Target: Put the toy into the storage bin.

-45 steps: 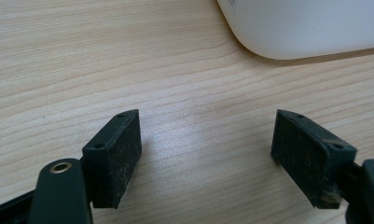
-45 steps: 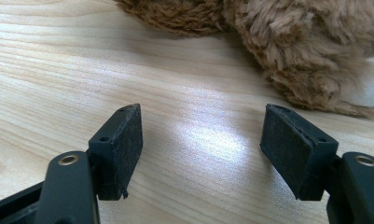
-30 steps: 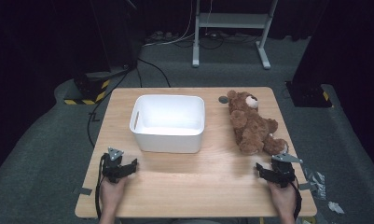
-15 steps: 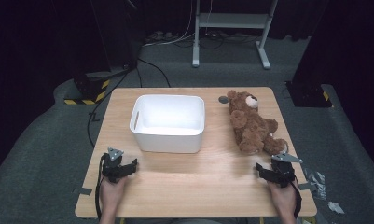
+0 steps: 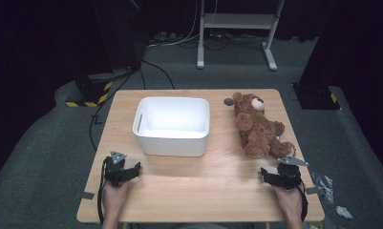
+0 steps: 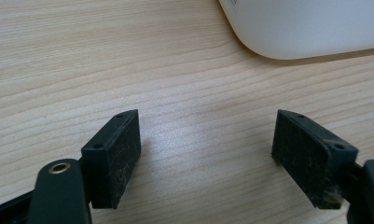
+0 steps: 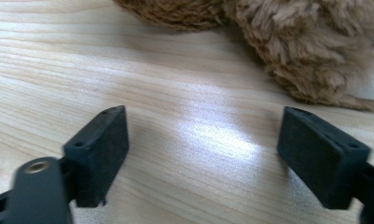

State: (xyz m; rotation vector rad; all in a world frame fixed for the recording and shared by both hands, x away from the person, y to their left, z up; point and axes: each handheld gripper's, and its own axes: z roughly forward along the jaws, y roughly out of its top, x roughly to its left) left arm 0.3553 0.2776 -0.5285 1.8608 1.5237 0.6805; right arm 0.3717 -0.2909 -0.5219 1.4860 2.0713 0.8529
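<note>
Teddy bear [image 5: 259, 128] lies unmoved; right gripper [image 5: 268, 174] jaws just opened wider, empty

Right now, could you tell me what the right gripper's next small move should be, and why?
Probably ease the right gripper forward to the teddy bear: its jaws have just been opening with nothing between them, and the bear's foot lies just ahead.

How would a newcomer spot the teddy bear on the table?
Start at the wooden table, then go to the right of the white bin. The teddy bear lies there on its back, the one brown, furry thing, just beyond the right hand-held gripper.
</note>
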